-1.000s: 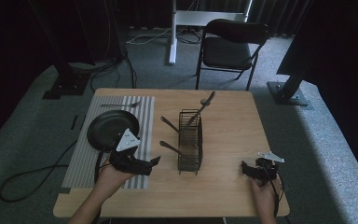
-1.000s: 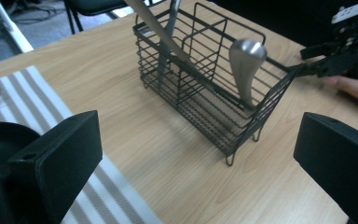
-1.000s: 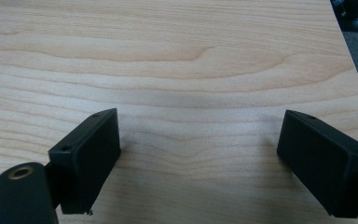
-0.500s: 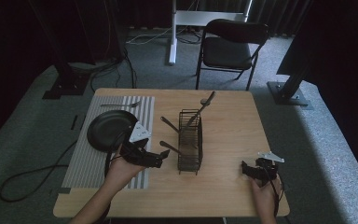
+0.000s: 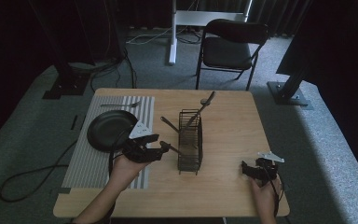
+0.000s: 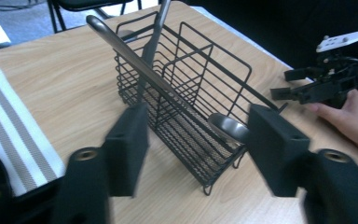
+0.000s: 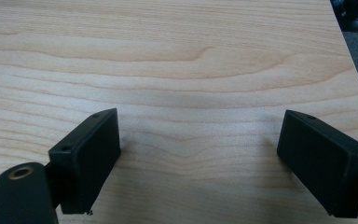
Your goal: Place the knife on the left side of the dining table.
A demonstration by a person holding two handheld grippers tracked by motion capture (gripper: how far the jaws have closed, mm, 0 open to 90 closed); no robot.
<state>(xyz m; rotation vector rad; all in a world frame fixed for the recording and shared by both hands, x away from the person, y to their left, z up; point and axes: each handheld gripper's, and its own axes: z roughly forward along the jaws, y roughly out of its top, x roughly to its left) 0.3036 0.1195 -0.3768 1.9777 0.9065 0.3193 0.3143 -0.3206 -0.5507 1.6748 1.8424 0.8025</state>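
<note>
Spoon (image 6: 223, 127) lies with its bowl between my left gripper (image 6: 193, 140) pads, close to the right-hand pad; I cannot tell whether a pad touches it. I count one wire basket (image 5: 190, 140) at mid-table, one black pan (image 5: 107, 130) on one striped mat (image 5: 86, 163), and three utensils at the basket: this spoon, a long-handled one (image 6: 135, 58) leaning across the top of the basket in the left gripper view, and one (image 5: 205, 103) standing up out of the far end. One more utensil (image 5: 119, 105) lies on the mat's far edge.

My left jaws have just been closing and stand about half open, the pads set either side of the basket's near corner. From above, the spoon's handle (image 5: 172, 149) is seen jutting from the basket's left side toward that gripper, long axis running across the table and slightly tilted.

My right gripper (image 5: 251, 169) rests near the table's (image 5: 233, 107) front right corner, well apart from the basket, jaws spread wide over bare wood, gripping nothing
</note>
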